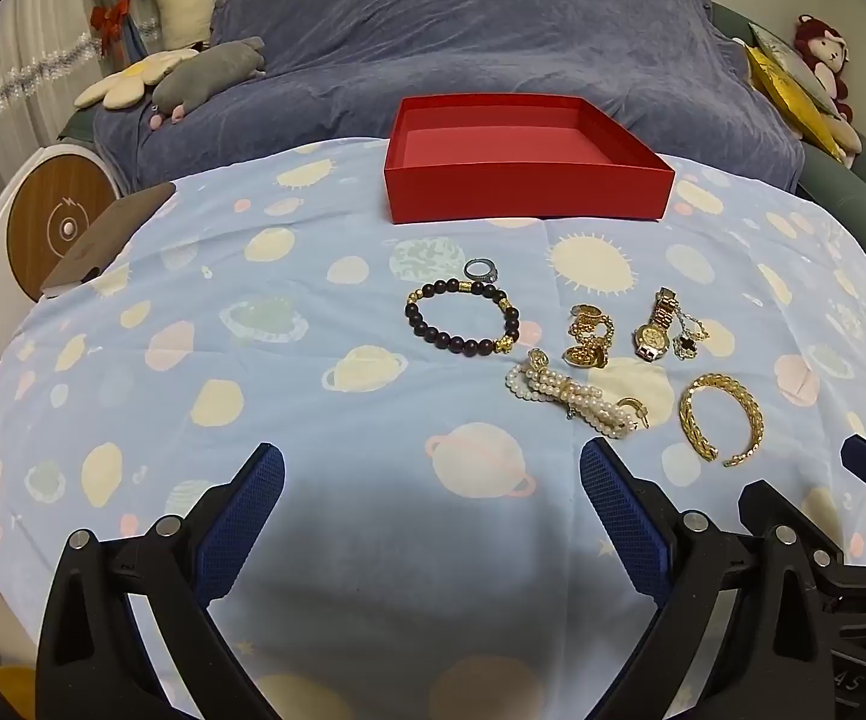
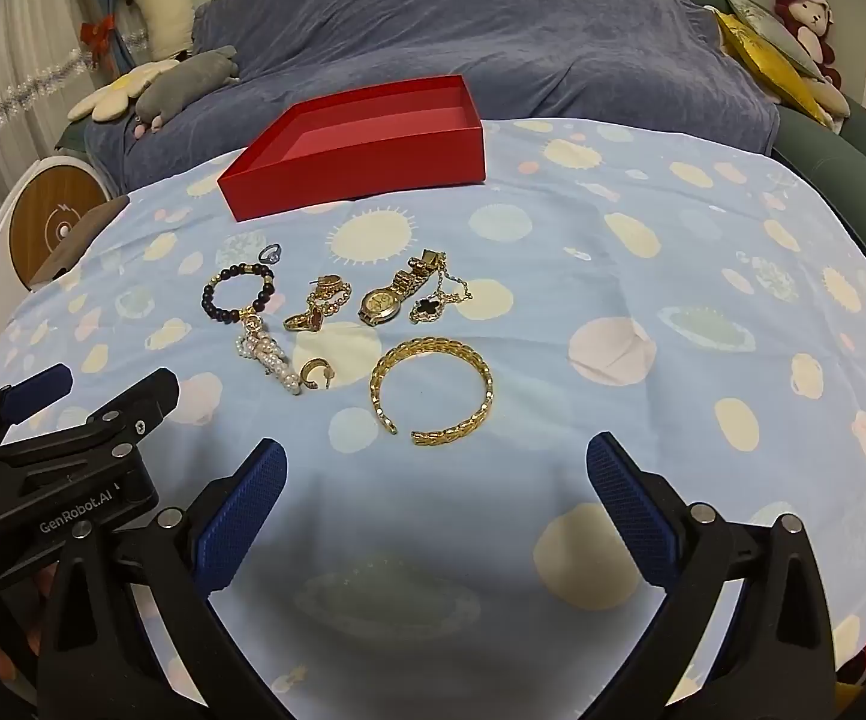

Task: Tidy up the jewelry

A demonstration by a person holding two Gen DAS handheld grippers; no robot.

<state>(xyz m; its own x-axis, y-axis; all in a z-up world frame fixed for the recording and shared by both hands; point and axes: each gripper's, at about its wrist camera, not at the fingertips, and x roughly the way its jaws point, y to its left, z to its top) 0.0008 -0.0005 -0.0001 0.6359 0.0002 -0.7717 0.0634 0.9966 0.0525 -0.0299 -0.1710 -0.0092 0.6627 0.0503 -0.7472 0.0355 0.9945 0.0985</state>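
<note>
On the near cloth both the left gripper [image 1: 432, 483] and right gripper [image 2: 436, 480] gape wide and empty — nothing is packed, so next means closing on the gold bangle [image 2: 433, 387] just ahead, for the far red box [image 2: 361, 144].

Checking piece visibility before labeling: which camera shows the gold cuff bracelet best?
The right wrist view: the gold cuff bracelet lies near centre, large, its opening visible. The left wrist view shows it smaller, toward the right edge.

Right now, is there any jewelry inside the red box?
No, the red box shows only its bare pink floor, and the gold bangle lies outside on the cloth.
</note>
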